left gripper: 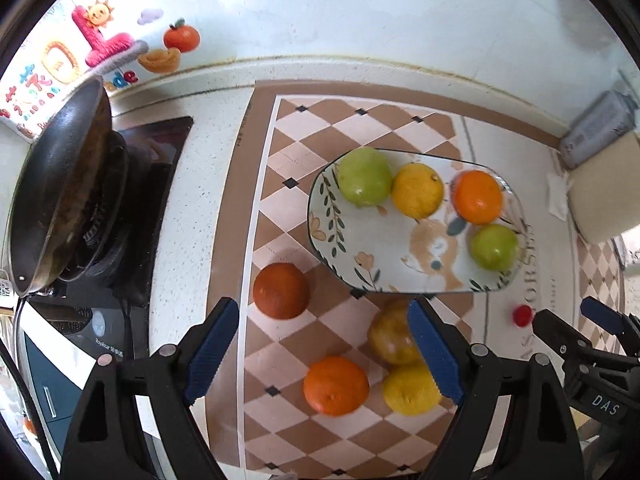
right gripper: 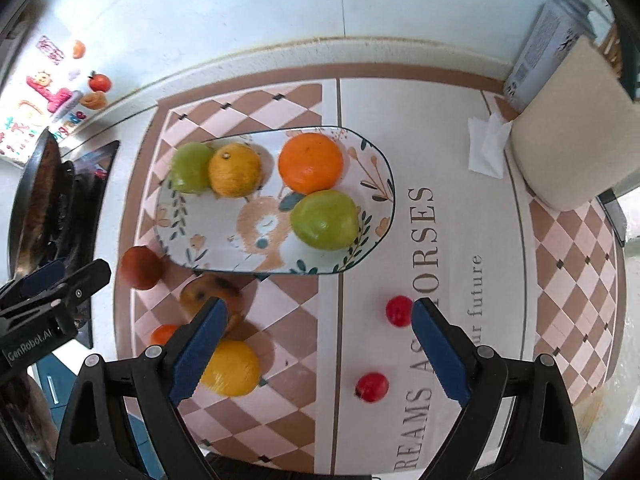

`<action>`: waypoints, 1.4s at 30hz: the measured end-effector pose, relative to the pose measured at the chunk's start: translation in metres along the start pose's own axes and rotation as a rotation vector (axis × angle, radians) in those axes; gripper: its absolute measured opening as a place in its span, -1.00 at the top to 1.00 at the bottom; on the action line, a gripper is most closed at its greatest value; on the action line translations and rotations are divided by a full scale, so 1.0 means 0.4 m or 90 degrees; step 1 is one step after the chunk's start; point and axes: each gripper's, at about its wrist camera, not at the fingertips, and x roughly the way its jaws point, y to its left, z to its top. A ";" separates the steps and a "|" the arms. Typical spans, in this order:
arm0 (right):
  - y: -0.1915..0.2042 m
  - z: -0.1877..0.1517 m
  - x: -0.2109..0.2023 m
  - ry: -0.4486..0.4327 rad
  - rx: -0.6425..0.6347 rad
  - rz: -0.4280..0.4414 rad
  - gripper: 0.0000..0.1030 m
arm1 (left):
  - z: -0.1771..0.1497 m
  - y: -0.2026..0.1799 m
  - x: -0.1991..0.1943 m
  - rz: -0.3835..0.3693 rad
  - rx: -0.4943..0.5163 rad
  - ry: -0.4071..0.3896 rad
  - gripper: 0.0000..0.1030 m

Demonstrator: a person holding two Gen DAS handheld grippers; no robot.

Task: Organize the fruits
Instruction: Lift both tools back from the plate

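A patterned oval plate (left gripper: 348, 240) (right gripper: 224, 252) on the checkered mat holds two green fruits (left gripper: 365, 177) (left gripper: 495, 247), a yellow one (left gripper: 417, 190) and an orange (left gripper: 478, 197). Loose on the mat lie a dark red fruit (left gripper: 281, 290), a spotted yellow-brown fruit (left gripper: 390, 334), an orange (left gripper: 335, 385), a yellow fruit (left gripper: 408, 390) and small red fruits (right gripper: 398, 311) (right gripper: 372, 387). My left gripper (left gripper: 324, 350) is open above the loose fruits. My right gripper (right gripper: 316, 350) is open, near the small red fruits.
A dark pan (left gripper: 60, 184) sits on the stove at left. A beige container (right gripper: 572, 140), a grey carton (right gripper: 540, 44) and a white tissue (right gripper: 486, 146) stand at the right back. A wall runs behind the counter.
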 end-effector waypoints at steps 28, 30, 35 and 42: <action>0.046 -0.162 -0.300 -0.132 0.013 0.013 -0.85 | -0.145 0.002 -0.290 -0.040 0.025 -0.133 -0.67; 0.047 -0.166 -0.292 -0.131 0.015 0.019 -0.85 | -0.147 0.002 -0.287 -0.038 0.026 -0.132 -0.67; 0.054 -0.176 -0.218 -0.098 0.014 0.049 -0.85 | -0.140 0.010 -0.244 -0.007 0.027 -0.114 -0.95; 0.080 -0.196 0.027 0.024 0.022 0.113 -0.84 | -0.151 0.043 -0.120 0.053 0.016 -0.062 -0.95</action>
